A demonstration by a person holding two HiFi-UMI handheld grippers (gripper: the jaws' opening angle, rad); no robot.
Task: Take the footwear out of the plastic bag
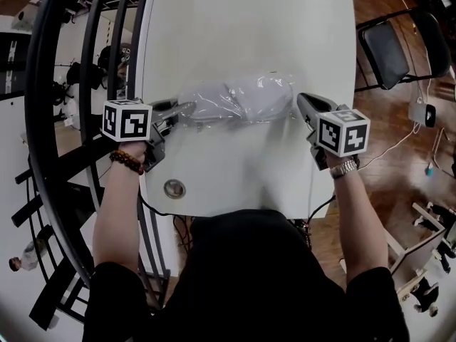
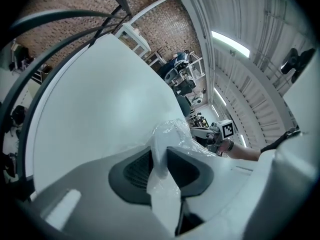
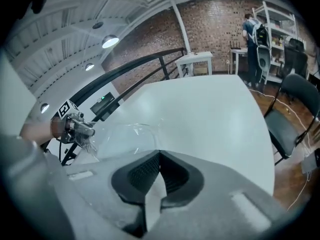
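In the head view, the clear crinkly plastic bag [image 1: 235, 100] with pale grey footwear [image 1: 262, 92] lies across the white table's [image 1: 242, 20] middle. It is light, limp and slippery, so grip its ends. Only your left gripper view shows the left gripper [image 2: 159, 150] pinching bunched film, and your right gripper view shows the right gripper [image 3: 159, 154] pressed together on a thin edge.

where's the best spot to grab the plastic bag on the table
Pinch the plastic bag by the loose film at either tapered end, coming in level from the side: the footwear bulges the middle, likely too wide for the jaws. The left gripper is shut on the left end.
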